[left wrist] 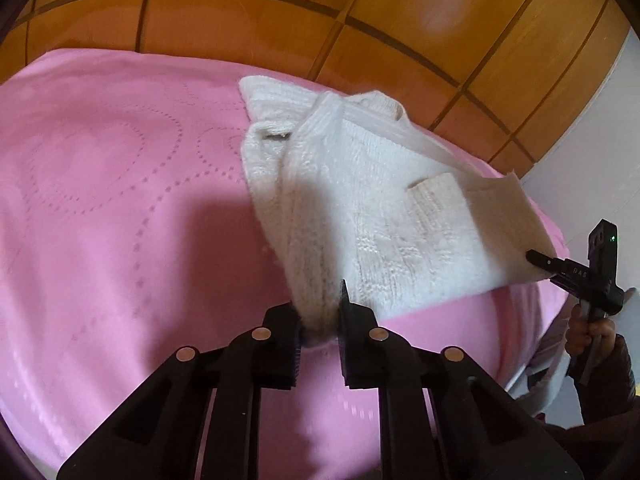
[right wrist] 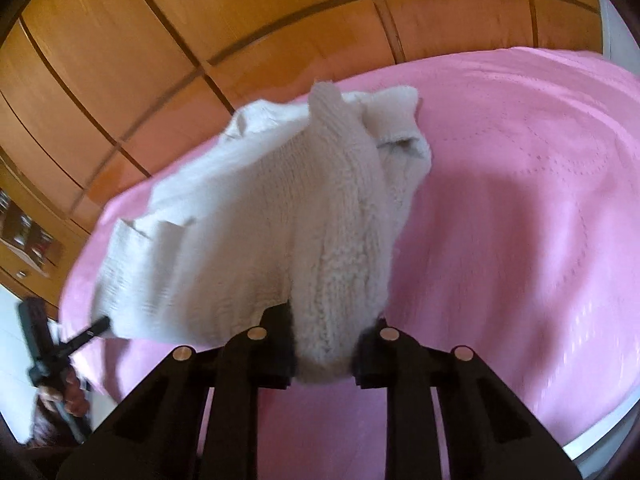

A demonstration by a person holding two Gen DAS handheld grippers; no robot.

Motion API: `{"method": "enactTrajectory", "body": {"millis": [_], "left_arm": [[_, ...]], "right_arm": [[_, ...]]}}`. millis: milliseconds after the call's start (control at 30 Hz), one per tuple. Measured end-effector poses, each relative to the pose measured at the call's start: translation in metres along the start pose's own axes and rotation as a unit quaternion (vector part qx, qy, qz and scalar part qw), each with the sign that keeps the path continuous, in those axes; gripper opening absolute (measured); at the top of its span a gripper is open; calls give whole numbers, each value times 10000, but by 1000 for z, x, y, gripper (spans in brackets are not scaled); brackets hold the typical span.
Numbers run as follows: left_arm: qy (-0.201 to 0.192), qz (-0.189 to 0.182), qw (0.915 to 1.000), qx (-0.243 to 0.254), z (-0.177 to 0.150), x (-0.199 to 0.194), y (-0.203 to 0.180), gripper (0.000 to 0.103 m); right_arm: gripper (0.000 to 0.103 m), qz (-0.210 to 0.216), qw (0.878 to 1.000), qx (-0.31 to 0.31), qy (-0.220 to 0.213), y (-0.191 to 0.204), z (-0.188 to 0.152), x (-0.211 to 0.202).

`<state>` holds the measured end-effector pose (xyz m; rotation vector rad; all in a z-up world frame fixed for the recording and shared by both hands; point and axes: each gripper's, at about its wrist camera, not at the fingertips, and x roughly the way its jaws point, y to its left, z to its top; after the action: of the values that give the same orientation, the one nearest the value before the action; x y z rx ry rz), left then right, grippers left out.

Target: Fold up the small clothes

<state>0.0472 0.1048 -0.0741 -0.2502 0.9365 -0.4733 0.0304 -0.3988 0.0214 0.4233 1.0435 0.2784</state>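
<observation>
A small white knitted sweater (left wrist: 384,216) hangs stretched above the pink bedcover (left wrist: 120,200). My left gripper (left wrist: 318,328) is shut on one bunched edge of it. My right gripper (right wrist: 324,344) is shut on another bunched edge of the sweater (right wrist: 256,232). In the left wrist view the right gripper (left wrist: 548,268) shows at the far right, pinching the sweater's far corner. In the right wrist view the left gripper (right wrist: 96,326) shows at the lower left, at the sweater's corner. The far part of the sweater rests crumpled on the cover.
The pink bedcover (right wrist: 520,220) spreads wide under and beside the sweater. A wooden panelled wall (left wrist: 320,20) stands behind the bed. A shelf with small items (right wrist: 24,236) sits at the far left. A white wall (left wrist: 600,140) is at the right.
</observation>
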Motion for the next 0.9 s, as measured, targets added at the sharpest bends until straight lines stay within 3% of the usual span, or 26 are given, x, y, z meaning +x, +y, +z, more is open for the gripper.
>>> {"method": "enactTrajectory", "body": {"millis": [233,433,533,567,600,633,800,900], "left_arm": [[106,-213,9996,-165,-38,-32,4,13],[448,-221,9974,-510,-83,-48,17,15],[206,42,9987,-464,-77,-55,18,19],[92,87,9992,-384,-72,-58,17,29],[-16,102,9996,-279,-63,-61,15,36],[-97,178,9995,-245,-57,-61,15,51],[-259,354,9989,143,-32,-45,4,54],[-157,448,9981,384,-27,-25,-4,48]], "right_arm": [[18,206,9996,34,186,6,-38,-36],[19,53,9972,171,727,-13,-86,-45],[38,-248,9970,46,732,-10,-84,-42],[56,-334,9976,29,606,-9,-78,-44],[65,-394,9980,9,500,-8,-73,-46],[69,-487,9983,-68,320,-5,-65,-48],[70,-808,9950,-562,-156,15,-32,-37],[54,-918,9925,-794,-116,24,-21,-16]]}}
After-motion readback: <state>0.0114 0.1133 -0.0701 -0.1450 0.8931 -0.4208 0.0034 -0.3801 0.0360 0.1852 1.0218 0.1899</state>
